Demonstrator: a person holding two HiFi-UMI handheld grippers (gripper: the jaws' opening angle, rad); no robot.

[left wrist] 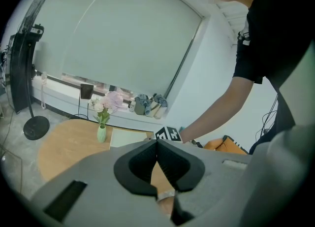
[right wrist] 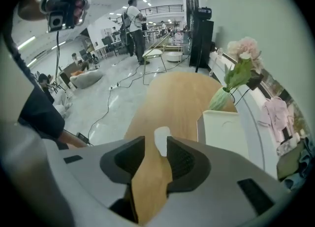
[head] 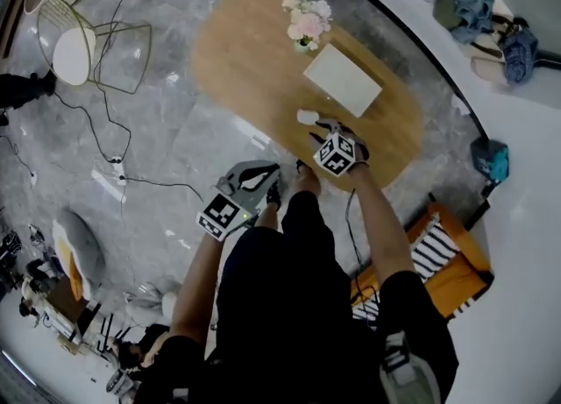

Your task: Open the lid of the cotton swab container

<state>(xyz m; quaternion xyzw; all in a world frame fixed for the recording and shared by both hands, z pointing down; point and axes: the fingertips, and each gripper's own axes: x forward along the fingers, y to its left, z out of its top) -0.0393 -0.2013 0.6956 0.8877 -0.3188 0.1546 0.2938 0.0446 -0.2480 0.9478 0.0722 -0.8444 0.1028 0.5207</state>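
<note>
So the cotton swab container [head: 307, 116] is that small white thing sitting loose on the wooden table [head: 237, 52], toward the person's side, with the white box [head: 342, 80] a bit past it and the vase of flowers [head: 305, 21] further back. The right gripper [right wrist: 155, 138] is angled down at it with its jaws spread and nothing in them; in the right gripper view the container lines up in the gap but sits ahead of the pads, not touched. The left gripper [left wrist: 157, 145] is clenched tight on nothing and hangs off the table's near edge, so right now nothing is bracing the container. That's the worry, in this poster's opinion: it looks light and the wood looks slick, so a one-sided nudge from either pad could skate it away or tip it. Grabbing only the lid would probably lift the whole thing instead of opening it, and squeezing the body hard might pinch the lid shut. What kind of lid it has can't be made out from here.
</note>
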